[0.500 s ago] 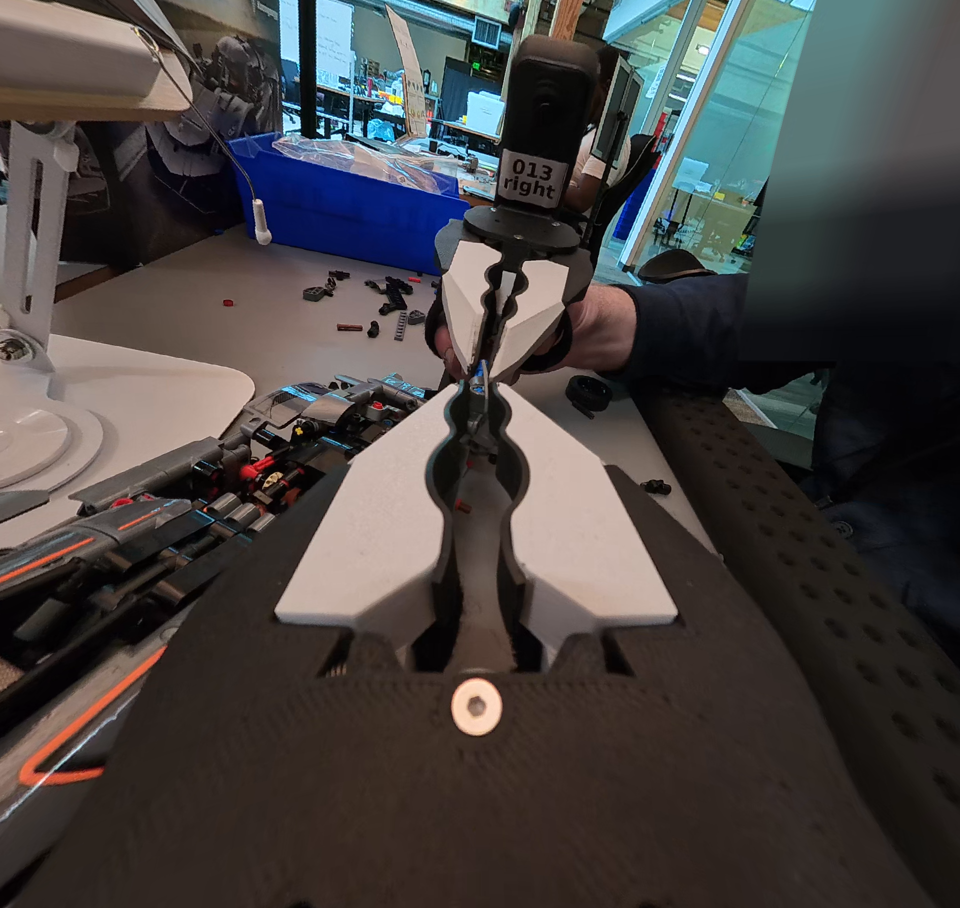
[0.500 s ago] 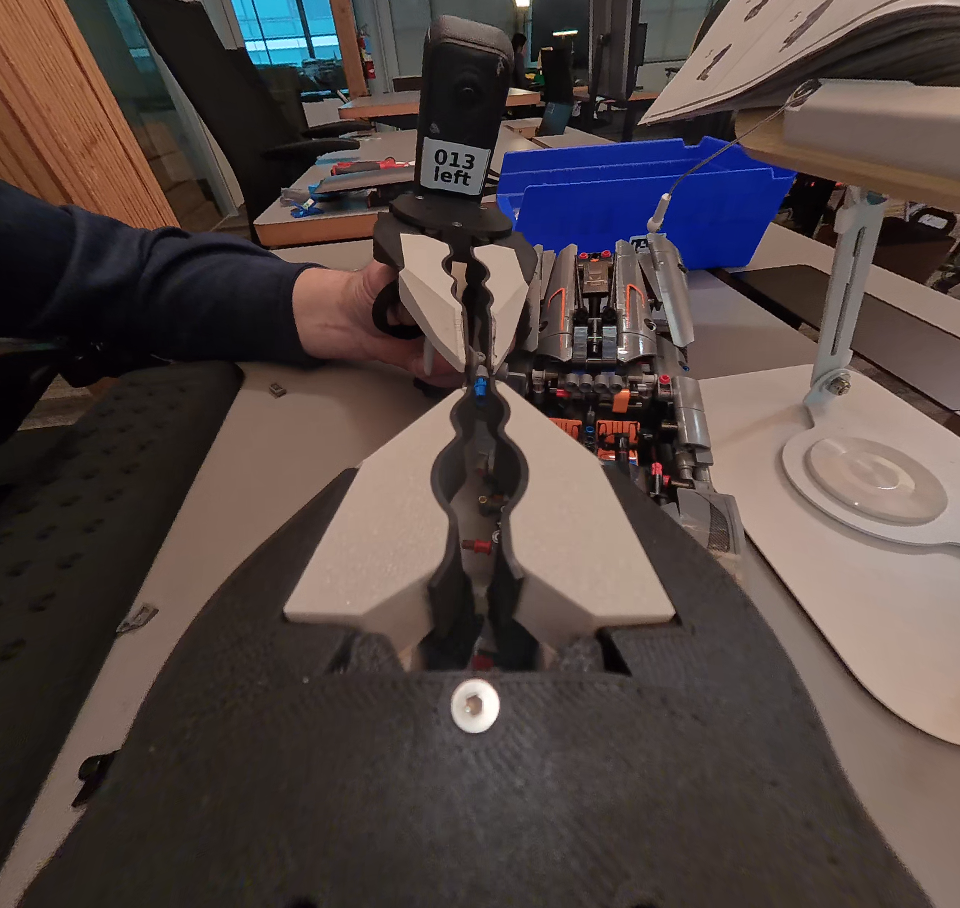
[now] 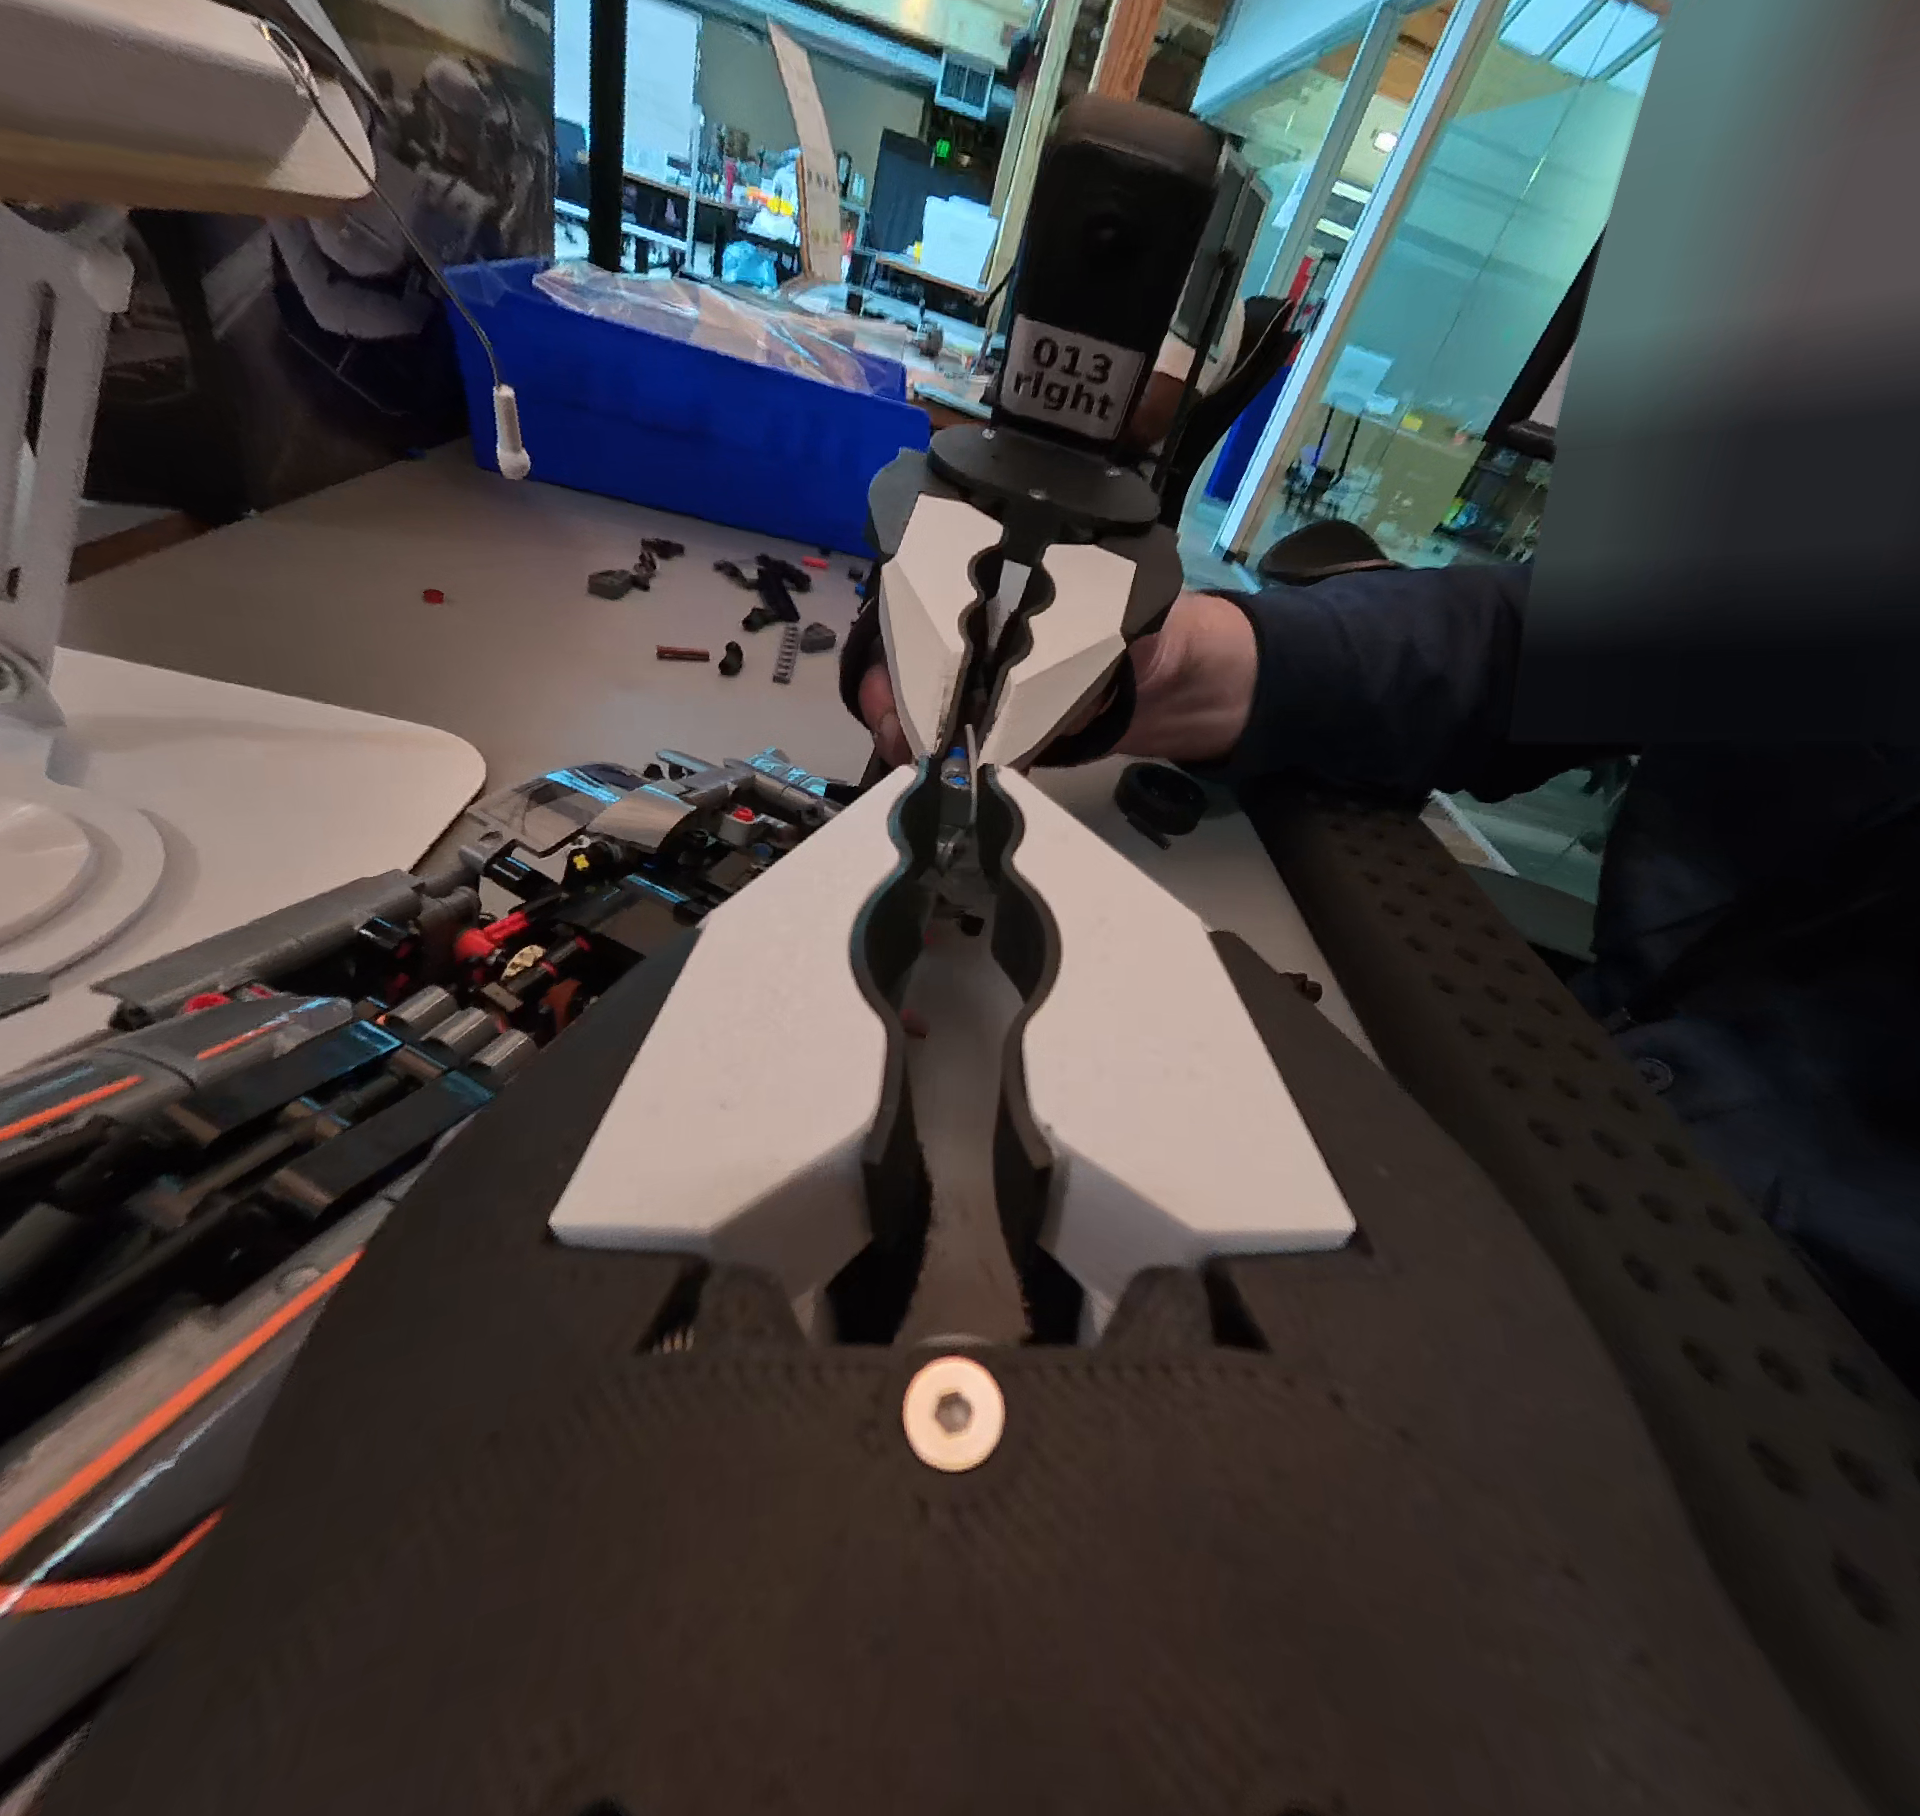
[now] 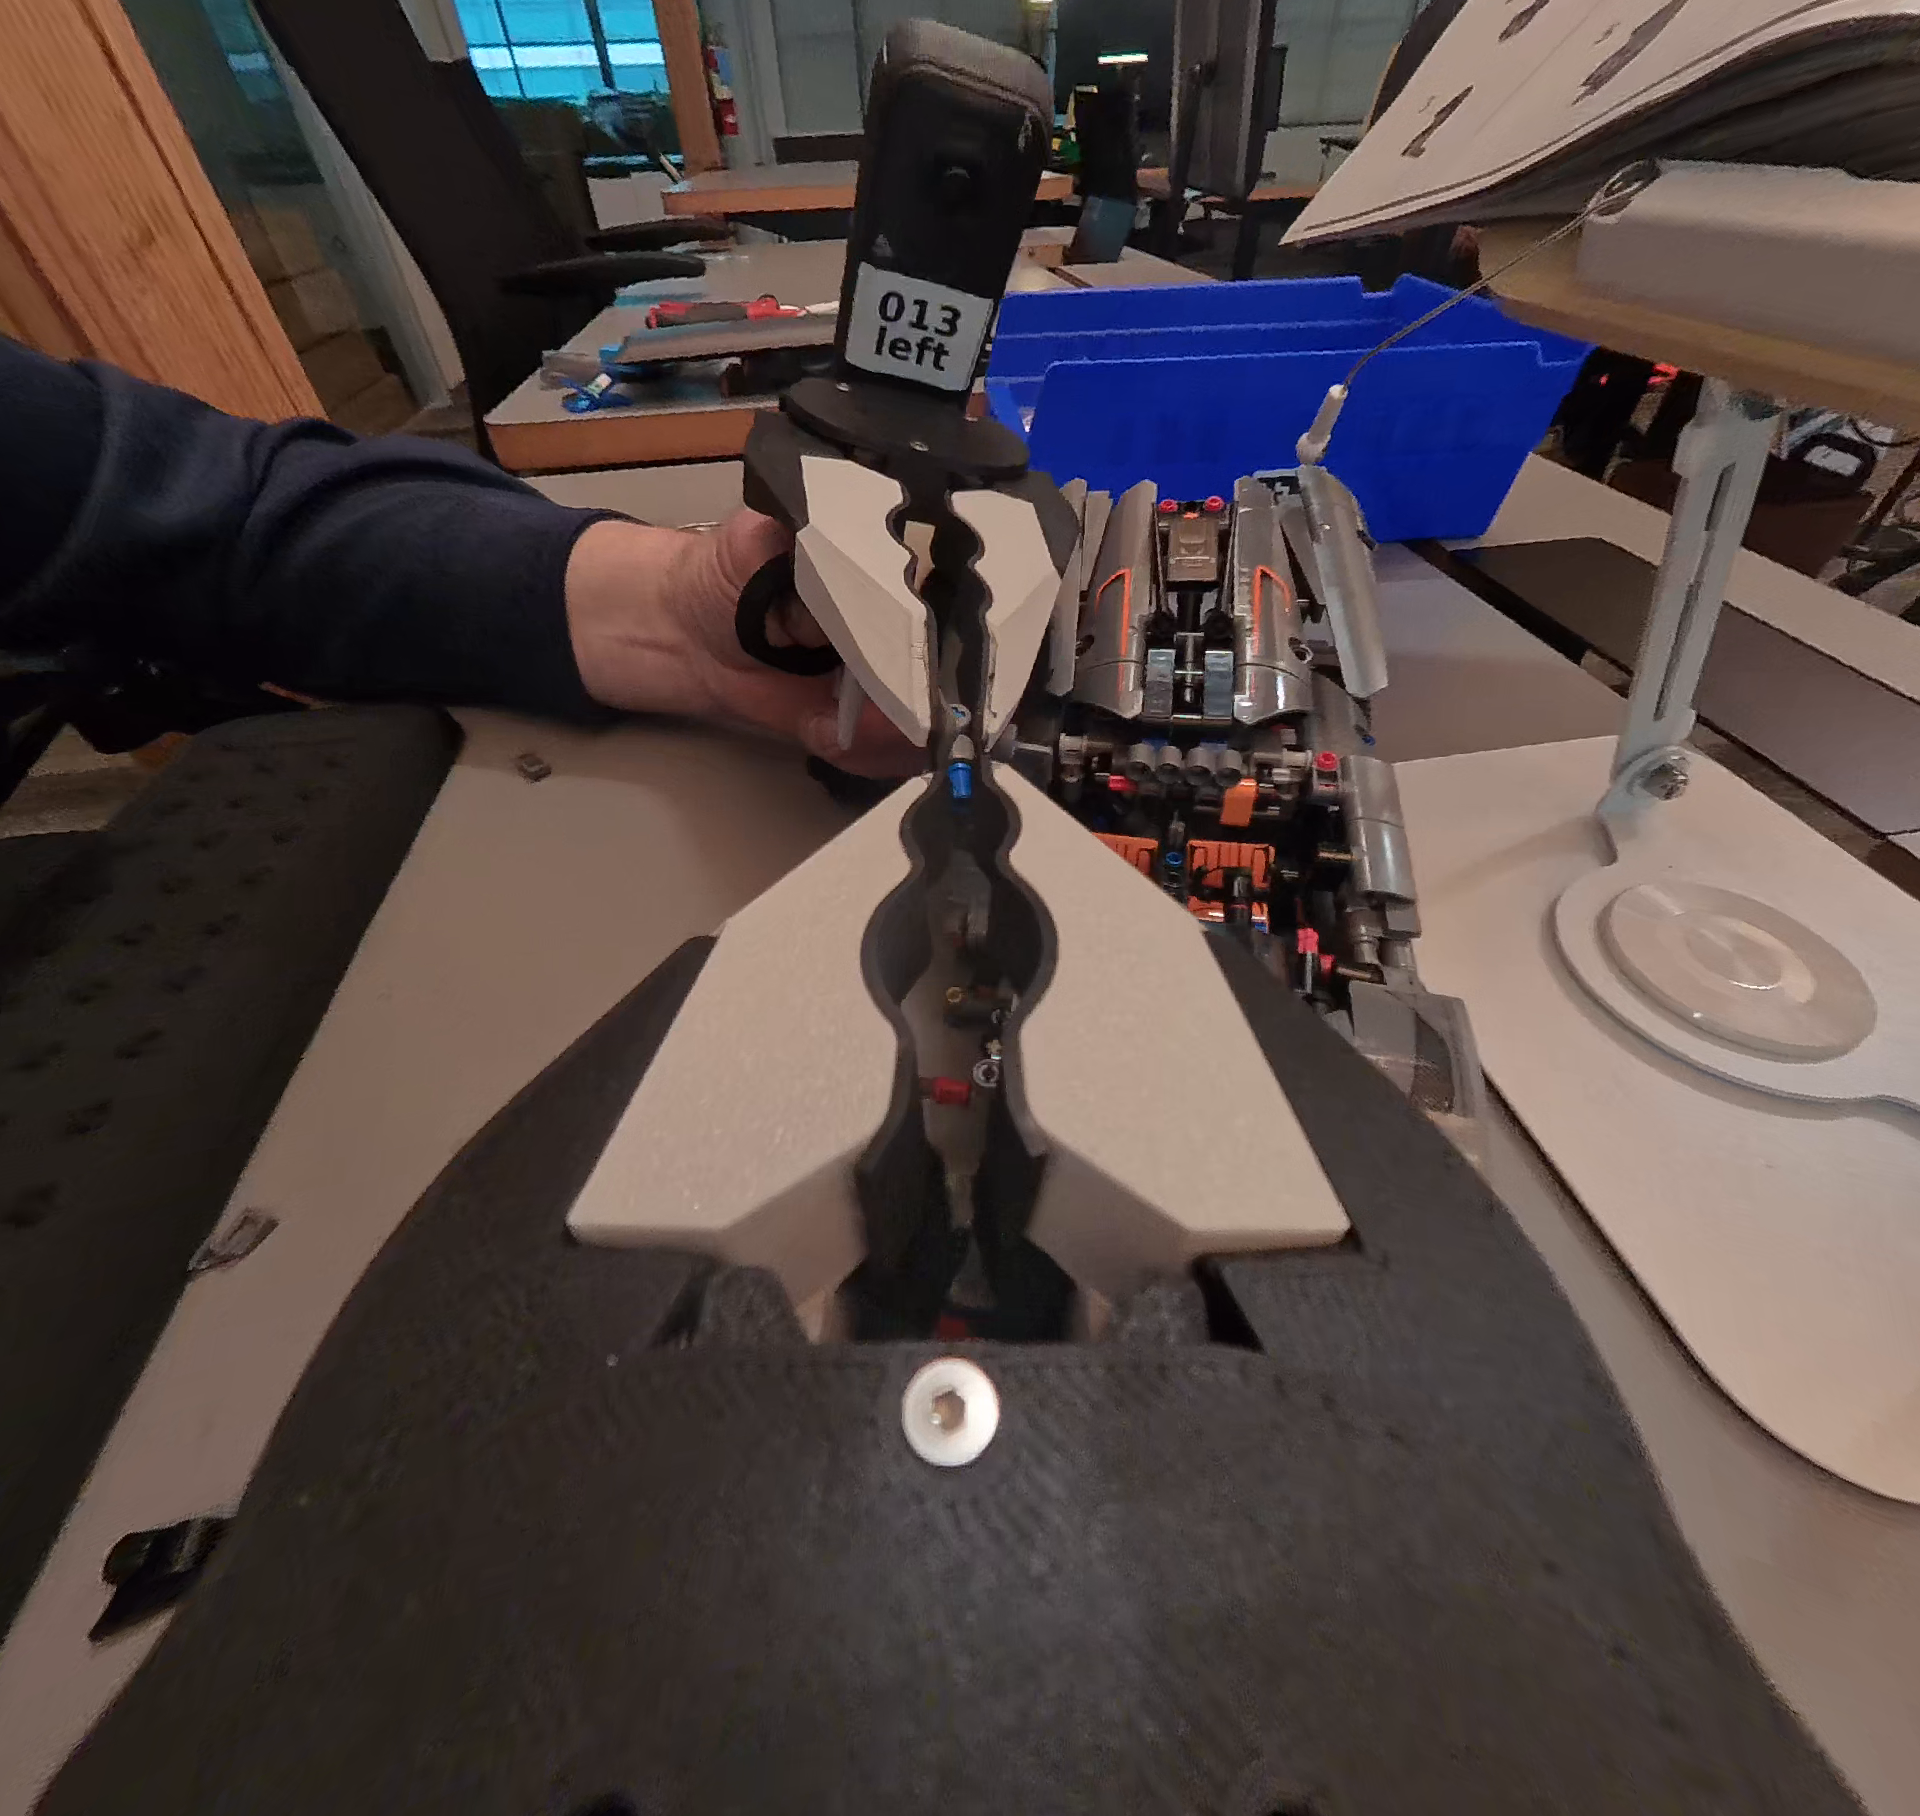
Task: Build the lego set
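1. Your lego car (image 4: 1210, 686) sits on the grey table (image 4: 582, 893), just past the tips of both grippers. It's mostly grey and black with orange stripes along the body panels, and the exposed section nearest the right wrist view is packed with pins, axles and small red and orange bits.
2. In the left wrist view the same lego car (image 3: 312, 1018) runs along the left side, its long grey panels stretching toward the camera.
3. There's a tiny piece with a blue pin (image 4: 958, 777) pinched right where the two grippers meet, tip to tip. It's too small to say much more about it.
4. Your left gripper (image 3: 956, 779) has its fingers nearly together at the tips, clamped on that small piece.
5. Your right gripper (image 4: 961, 790) looks the same: narrow gap, tips closed around the blue pin.
6. Both grippers point straight at each other above the table edge, each tilted a little downward. Your hand (image 4: 707, 623) wraps the left one's handle, dark sleeve behind it.
7. Loose lego parts (image 3: 758, 603) lie scattered farther back, in front of the blue bin (image 3: 675, 405). A white stand (image 4: 1704, 956) sits beside the car.
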